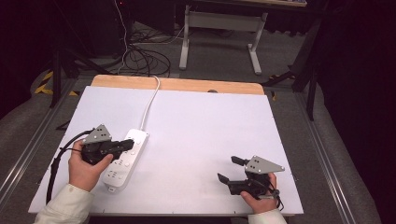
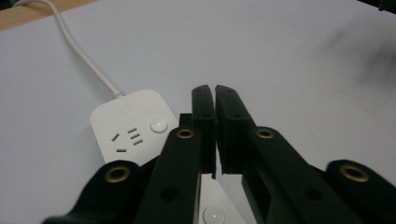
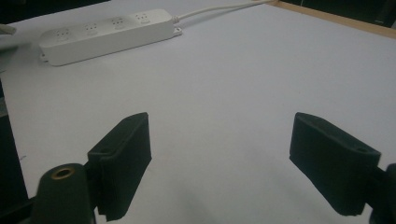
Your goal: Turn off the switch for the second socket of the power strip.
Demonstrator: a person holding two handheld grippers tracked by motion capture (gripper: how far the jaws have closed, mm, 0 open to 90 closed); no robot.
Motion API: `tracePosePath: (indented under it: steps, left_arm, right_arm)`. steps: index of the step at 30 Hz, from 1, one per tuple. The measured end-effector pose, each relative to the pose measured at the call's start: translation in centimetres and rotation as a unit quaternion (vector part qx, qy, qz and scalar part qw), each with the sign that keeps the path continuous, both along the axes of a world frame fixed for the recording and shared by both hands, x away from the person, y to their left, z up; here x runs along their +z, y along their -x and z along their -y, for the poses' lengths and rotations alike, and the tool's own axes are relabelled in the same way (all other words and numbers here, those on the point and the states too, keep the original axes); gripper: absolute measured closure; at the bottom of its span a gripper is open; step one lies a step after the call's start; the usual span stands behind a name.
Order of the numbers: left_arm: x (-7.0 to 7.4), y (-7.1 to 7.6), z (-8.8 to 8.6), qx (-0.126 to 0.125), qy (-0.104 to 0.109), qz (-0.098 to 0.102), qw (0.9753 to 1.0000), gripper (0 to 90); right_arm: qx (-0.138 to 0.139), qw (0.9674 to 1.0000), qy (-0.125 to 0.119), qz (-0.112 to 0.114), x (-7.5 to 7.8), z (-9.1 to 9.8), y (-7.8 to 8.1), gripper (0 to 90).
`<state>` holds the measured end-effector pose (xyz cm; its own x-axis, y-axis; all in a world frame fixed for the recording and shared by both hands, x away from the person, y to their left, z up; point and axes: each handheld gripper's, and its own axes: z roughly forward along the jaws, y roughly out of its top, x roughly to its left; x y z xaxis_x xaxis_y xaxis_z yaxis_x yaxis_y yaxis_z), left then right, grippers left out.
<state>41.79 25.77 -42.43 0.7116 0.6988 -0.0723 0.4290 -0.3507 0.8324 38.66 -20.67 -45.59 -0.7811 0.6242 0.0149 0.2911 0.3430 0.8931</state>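
A white power strip (image 1: pixel 125 161) lies lengthwise on the left part of the white table (image 1: pixel 205 126), its cord (image 1: pixel 149 105) running to the far edge. My left gripper (image 1: pixel 129 145) hovers over the strip's far half, held in a hand. In the left gripper view its jaws (image 2: pixel 215 91) stand pressed together with nothing between them, above the power strip (image 2: pixel 130 126) and its round buttons. My right gripper (image 1: pixel 229 169) rests near the front right edge, jaws wide apart. The right gripper view shows the gripper (image 3: pixel 222 126) open over bare table, with the power strip (image 3: pixel 102 35) far off.
A wooden strip (image 1: pixel 187 85) borders the table's far edge. Beyond it, loose cables (image 1: pixel 140 58) lie on the floor beside a white desk frame (image 1: pixel 224 28). Metal rails run along both sides of the table.
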Motion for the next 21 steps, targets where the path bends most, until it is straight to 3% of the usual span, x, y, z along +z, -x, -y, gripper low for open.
tracePosePath:
  steps: [5, 6, 11, 15, 16, 21]
  left_arm:
    - [-0.2, -0.3, 0.1, -0.003, -0.002, -0.015, 0.9999, 90.0]
    - [-0.3, -0.4, 0.1, -0.003, -0.012, -0.014, 0.9998, 90.0]
    - [-0.8, -0.9, 0.2, 0.007, -0.024, -0.034, 0.9991, 90.0]
    - [-1.3, -1.4, 0.4, 0.015, -0.037, -0.052, 0.9979, 90.0]
    - [-1.4, -1.4, 0.6, 0.019, -0.03, -0.063, 0.9974, 90.0]
    - [-1.7, -1.7, 0.7, 0.03, -0.047, -0.078, 0.9954, 90.0]
  right_arm:
    - [0.0, 1.0, 0.0, 0.0, 0.0, 0.0, 0.0, 20.6]
    - [0.0, 1.0, -0.001, -0.001, 0.0, 0.0, 0.0, 20.7]
    - [0.0, 1.0, -0.001, -0.003, 0.0, 0.0, 0.0, 20.6]
    - [-0.001, 1.0, 0.0, -0.004, -0.1, 0.0, -0.1, 20.6]
    - [-0.001, 1.0, 0.0, -0.004, -0.1, 0.0, -0.1, 20.7]
    - [0.0, 1.0, 0.0, -0.004, -0.1, 0.0, -0.1, 20.6]
